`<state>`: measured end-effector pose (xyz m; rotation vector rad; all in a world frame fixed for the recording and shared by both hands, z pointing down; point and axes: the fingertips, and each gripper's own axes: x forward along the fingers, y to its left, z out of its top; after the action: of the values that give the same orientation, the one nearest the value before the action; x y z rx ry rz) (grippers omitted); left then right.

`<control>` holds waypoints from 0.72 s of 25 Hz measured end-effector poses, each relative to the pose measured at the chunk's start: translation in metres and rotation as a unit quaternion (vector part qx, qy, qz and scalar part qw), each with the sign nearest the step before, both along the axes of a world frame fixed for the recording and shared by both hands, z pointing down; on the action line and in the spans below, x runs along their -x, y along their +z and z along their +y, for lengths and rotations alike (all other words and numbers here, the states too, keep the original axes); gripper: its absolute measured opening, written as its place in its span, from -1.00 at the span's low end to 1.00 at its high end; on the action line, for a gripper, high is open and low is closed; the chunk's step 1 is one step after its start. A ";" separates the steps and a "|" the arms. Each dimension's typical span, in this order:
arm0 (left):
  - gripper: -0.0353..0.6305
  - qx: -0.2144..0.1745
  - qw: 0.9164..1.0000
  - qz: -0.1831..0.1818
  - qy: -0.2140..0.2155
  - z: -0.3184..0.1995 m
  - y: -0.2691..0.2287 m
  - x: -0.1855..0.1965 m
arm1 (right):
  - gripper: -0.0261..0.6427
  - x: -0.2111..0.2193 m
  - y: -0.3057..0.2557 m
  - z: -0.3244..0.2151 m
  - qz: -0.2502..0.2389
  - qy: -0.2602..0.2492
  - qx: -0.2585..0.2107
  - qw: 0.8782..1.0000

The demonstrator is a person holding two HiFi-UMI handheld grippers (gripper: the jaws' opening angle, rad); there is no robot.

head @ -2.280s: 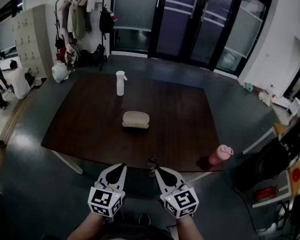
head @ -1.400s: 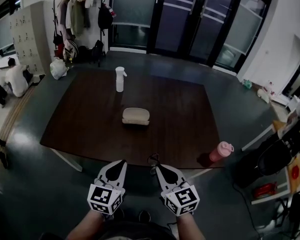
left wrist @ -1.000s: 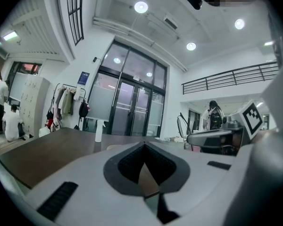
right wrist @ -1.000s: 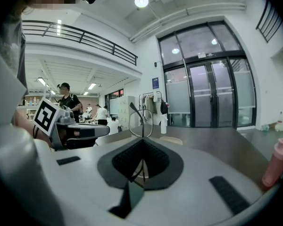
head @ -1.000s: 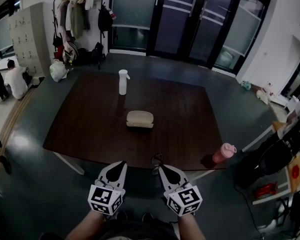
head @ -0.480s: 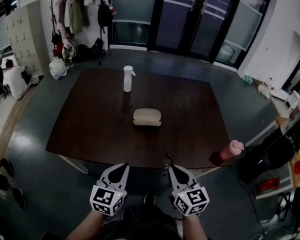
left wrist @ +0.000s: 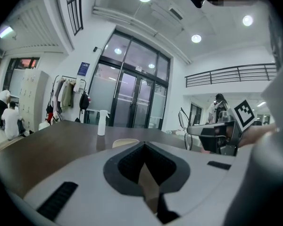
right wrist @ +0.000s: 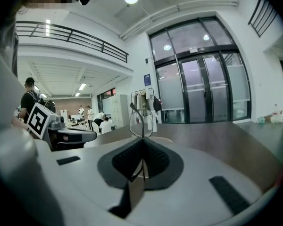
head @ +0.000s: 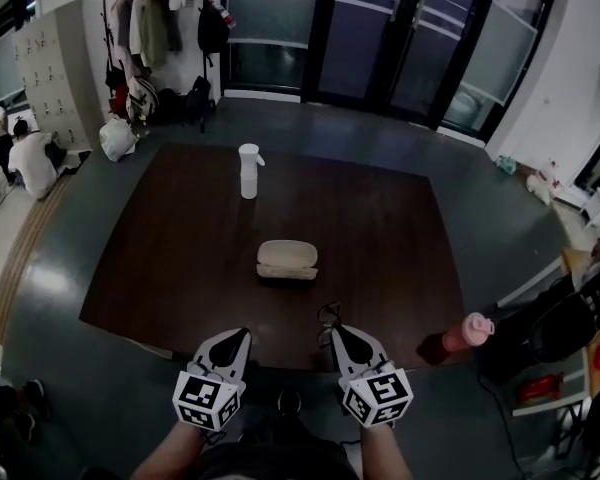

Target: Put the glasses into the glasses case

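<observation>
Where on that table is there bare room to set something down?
The table is mostly bare: wide patches left and right of the glasses case, and between it and the spray bottle. Only the right front corner, by the pink bottle, is tight.

No lettering anywhere is clear enough to read.

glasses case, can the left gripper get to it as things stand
Probably yes: only bare tabletop lies between the left gripper and the glasses case, though it needs a forward reach.
</observation>
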<state>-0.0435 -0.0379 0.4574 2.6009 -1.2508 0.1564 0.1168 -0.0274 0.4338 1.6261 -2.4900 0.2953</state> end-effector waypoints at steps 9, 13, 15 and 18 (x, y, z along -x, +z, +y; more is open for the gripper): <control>-0.88 0.018 0.999 -0.013 -0.038 -0.088 0.019 -0.031 | -0.96 -0.046 0.018 -0.088 0.009 -0.018 0.022 1.000; -0.88 0.033 0.998 -0.024 -0.056 -0.114 0.033 -0.030 | -0.96 -0.047 0.026 -0.119 0.038 -0.044 0.025 0.998; -0.88 0.036 0.997 -0.030 -0.065 -0.128 0.039 -0.029 | -0.96 -0.049 0.030 -0.135 0.053 -0.051 0.022 0.997; -0.88 0.041 0.996 -0.033 -0.072 -0.145 0.042 -0.030 | -0.96 -0.050 0.035 -0.154 0.061 -0.068 0.029 0.995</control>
<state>-0.0140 -0.1824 0.4998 2.4455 -1.4174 0.2630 0.1666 -0.1812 0.4690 1.4007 -2.4606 0.2402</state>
